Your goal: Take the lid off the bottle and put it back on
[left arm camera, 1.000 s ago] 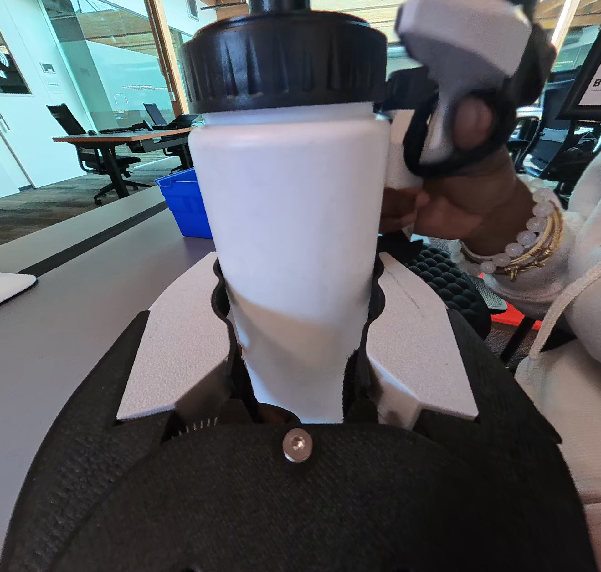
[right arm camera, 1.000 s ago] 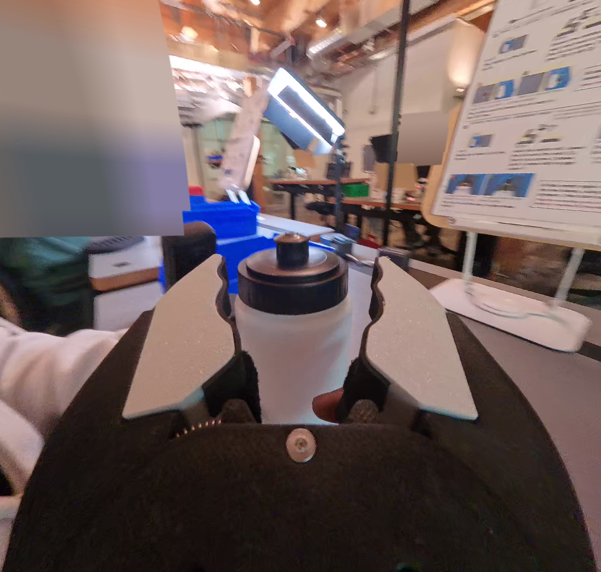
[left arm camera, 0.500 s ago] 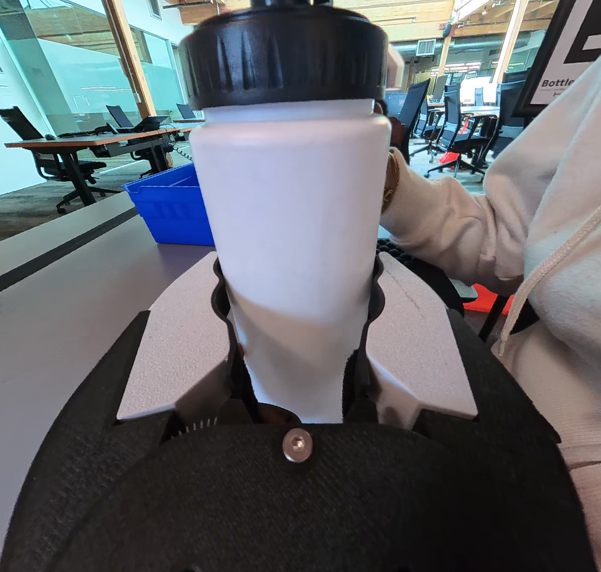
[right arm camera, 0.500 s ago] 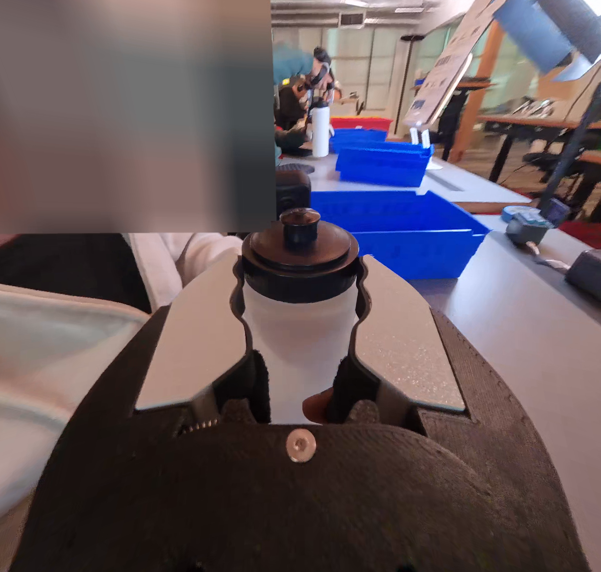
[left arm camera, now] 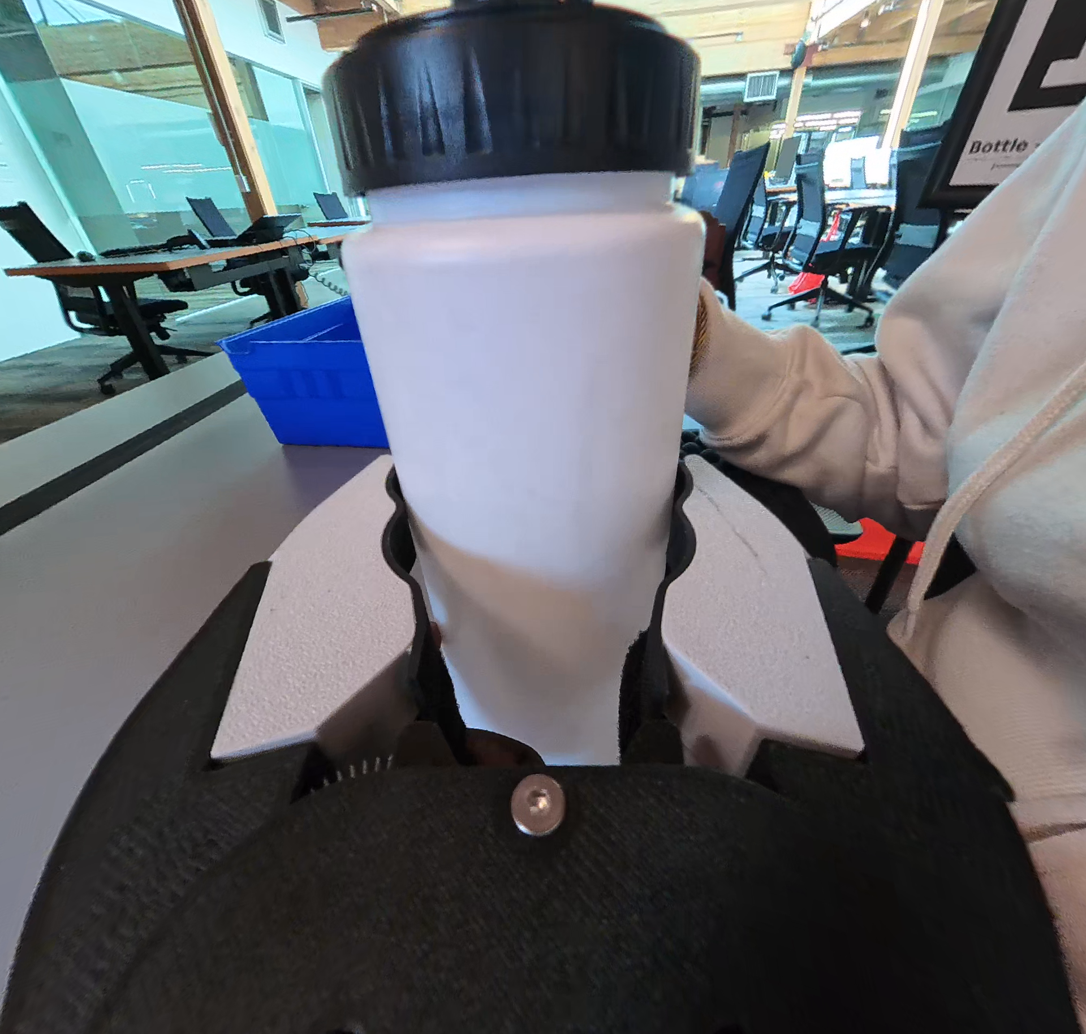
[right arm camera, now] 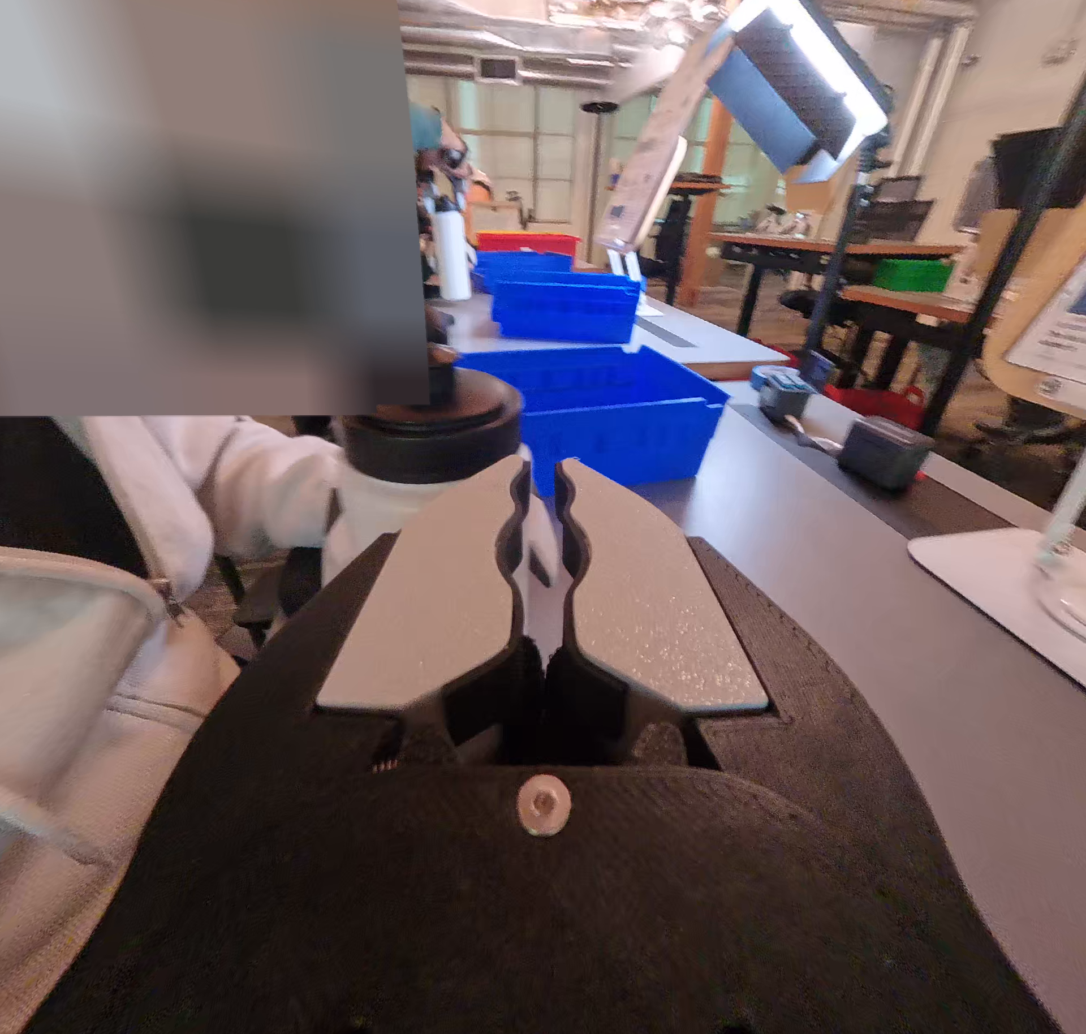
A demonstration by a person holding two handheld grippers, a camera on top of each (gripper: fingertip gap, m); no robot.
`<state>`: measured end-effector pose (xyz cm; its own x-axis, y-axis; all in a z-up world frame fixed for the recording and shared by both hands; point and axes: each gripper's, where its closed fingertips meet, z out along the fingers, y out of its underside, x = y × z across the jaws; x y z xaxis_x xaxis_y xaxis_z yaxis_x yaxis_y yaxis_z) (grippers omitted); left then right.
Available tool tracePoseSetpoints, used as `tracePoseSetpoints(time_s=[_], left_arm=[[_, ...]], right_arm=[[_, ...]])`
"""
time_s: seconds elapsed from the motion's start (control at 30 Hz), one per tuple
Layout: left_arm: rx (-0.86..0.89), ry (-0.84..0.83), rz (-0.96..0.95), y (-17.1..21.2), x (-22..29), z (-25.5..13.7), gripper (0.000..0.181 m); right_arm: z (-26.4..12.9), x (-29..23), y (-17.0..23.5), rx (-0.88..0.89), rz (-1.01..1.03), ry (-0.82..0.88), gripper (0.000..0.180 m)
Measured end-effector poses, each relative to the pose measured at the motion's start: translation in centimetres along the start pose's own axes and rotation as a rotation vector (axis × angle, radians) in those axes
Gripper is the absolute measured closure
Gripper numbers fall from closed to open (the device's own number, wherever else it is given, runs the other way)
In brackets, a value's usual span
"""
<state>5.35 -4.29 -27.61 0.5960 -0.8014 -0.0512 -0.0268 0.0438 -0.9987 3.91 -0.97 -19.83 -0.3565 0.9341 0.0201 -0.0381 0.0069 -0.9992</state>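
Item 1. Bottle (left arm camera: 523, 394): white plastic body, upright, filling the centre of the left wrist view. Lower body sits between the 2 fingers of the left gripper (left arm camera: 535, 535), which pinch it from both sides. Judged purpose: to steady the body so that the cap can be turned against it.

Item 2. Lid (left arm camera: 511, 95): black, ribbed, with a spout on top, seated on the bottle neck at upper centre of the left wrist view. It looks screwed on, though how tightly cannot be told. In the right wrist view the same lid (right arm camera: 435, 436) shows at centre left, partly under a blurred patch.

Item 3. Right gripper (right arm camera: 543, 471): fingers drawn nearly together with only a narrow slit between them, holding nothing. It sits just right of the lid, not around it.

Item 4. Blue bin (right arm camera: 593, 412): on the grey table (right arm camera: 823, 624), behind the bottle, centre right of the right wrist view.

Item 5. Cream sleeve (left arm camera: 823, 418): right side of the left wrist view, reaching behind the bottle.

View notes: the left wrist view alone shows the grip on the bottle body; the right wrist view alone shows the right gripper off the lid, and the lid top from above.
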Motion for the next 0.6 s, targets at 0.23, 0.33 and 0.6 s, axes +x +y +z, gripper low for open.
tracePoseSetpoints(time_s=[0.23, 0.33, 0.6], left_arm=[[-0.002, -0.047, -0.018, 0.0, -1.0, -0.3, 0.095], [-0.001, -0.047, -0.003, 0.0, -0.9, -0.2, 0.095], [-0.003, -0.049, 0.000, 0.1, -0.8, -0.1, 0.095]], right_arm=[[-0.9, -1.4, -1.2, 0.125, 0.071, -0.110, 0.115], [0.5, -2.2, -0.5, 0.066, 0.055, -0.122, 0.084], [3.2, -2.6, -0.6, 0.094, 0.095, -0.115, 0.091]])
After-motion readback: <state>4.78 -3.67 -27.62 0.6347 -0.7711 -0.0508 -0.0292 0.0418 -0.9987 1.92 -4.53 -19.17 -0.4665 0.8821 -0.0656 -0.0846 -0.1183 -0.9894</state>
